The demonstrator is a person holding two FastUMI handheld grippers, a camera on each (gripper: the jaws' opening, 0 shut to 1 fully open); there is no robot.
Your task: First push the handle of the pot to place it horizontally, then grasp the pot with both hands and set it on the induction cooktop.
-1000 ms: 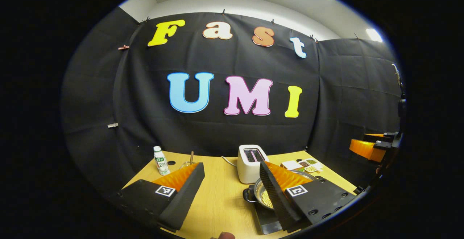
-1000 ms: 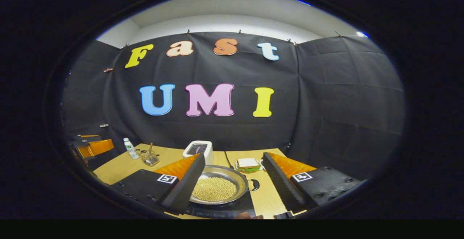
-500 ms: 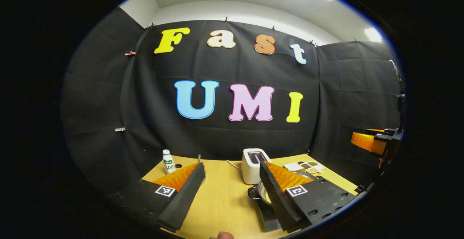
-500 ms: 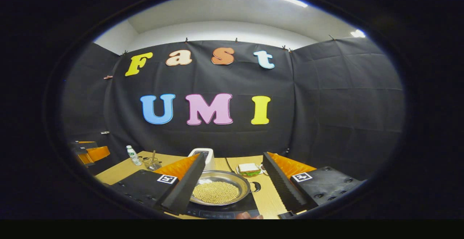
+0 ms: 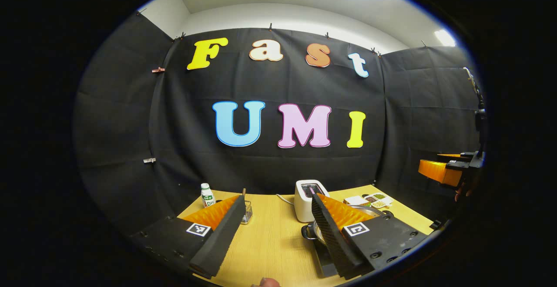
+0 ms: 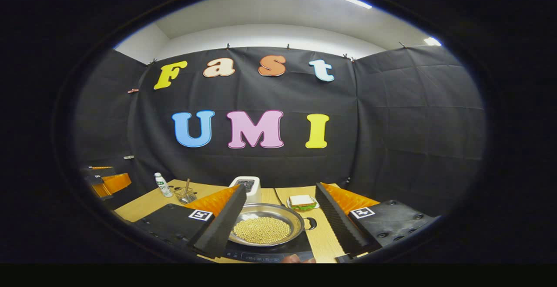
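Already your pot [image 6: 264,228] sits on the cooktop [image 6: 278,252], beans inside, with its small side handle [image 6: 310,223] pointing sideways toward the sandwich [image 6: 302,201], so both steps look done to me. Your right tool [image 6: 282,217] is spread wide above the pot, gripping nothing; your left tool [image 5: 278,230] is equally wide over the bare tabletop [image 5: 270,243], also empty. Nothing seems left except drawing both tools clear of the toaster [image 5: 308,193] and bottle [image 5: 207,194].
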